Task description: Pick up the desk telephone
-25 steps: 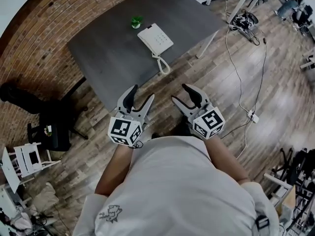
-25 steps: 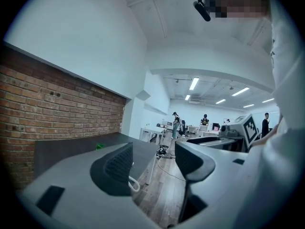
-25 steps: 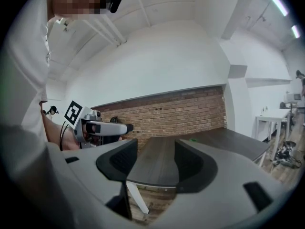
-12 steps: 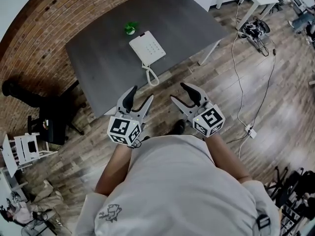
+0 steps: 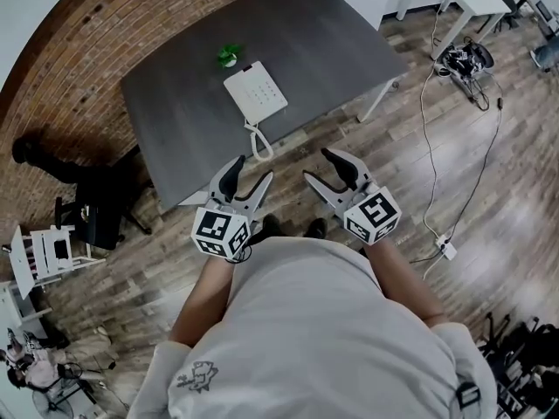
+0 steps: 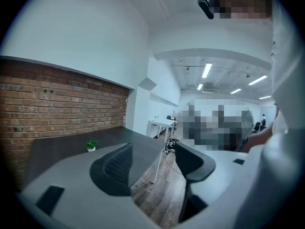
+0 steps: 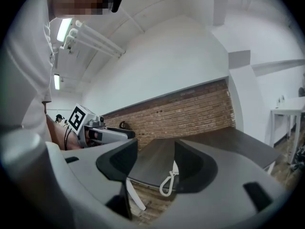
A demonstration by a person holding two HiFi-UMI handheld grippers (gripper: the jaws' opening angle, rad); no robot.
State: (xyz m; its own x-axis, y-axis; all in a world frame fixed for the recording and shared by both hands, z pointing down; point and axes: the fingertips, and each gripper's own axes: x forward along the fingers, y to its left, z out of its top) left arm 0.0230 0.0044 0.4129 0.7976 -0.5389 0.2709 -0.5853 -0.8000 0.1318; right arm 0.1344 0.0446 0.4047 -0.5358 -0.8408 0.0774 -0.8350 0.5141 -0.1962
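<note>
The white desk telephone [image 5: 255, 88] lies on the dark grey table [image 5: 323, 33], near its front edge. Its coiled cord [image 5: 258, 142] hangs over that edge. My left gripper [image 5: 251, 171] and right gripper [image 5: 319, 166] are side by side in front of my body, short of the table and apart from the phone. Both are open with nothing between the jaws. In the right gripper view the cord [image 7: 167, 182] shows between the open jaws of the right gripper [image 7: 151, 168], with the table [image 7: 228, 144] beyond. The left gripper [image 6: 155, 151] faces the table's corner; the phone is hidden there.
A small green plant [image 5: 228, 55] stands on the table behind the phone, seen also as the plant [image 6: 91, 146]. A brick wall [image 5: 52, 85] runs along the left. A black chair [image 5: 96, 216] sits left of the table. Cables [image 5: 467, 59] and a power strip [image 5: 447, 250] lie on the wooden floor.
The table and phone have come closer to me and slid left in the head view as I walked forward. Both grippers kept the same open pose in front of me.
</note>
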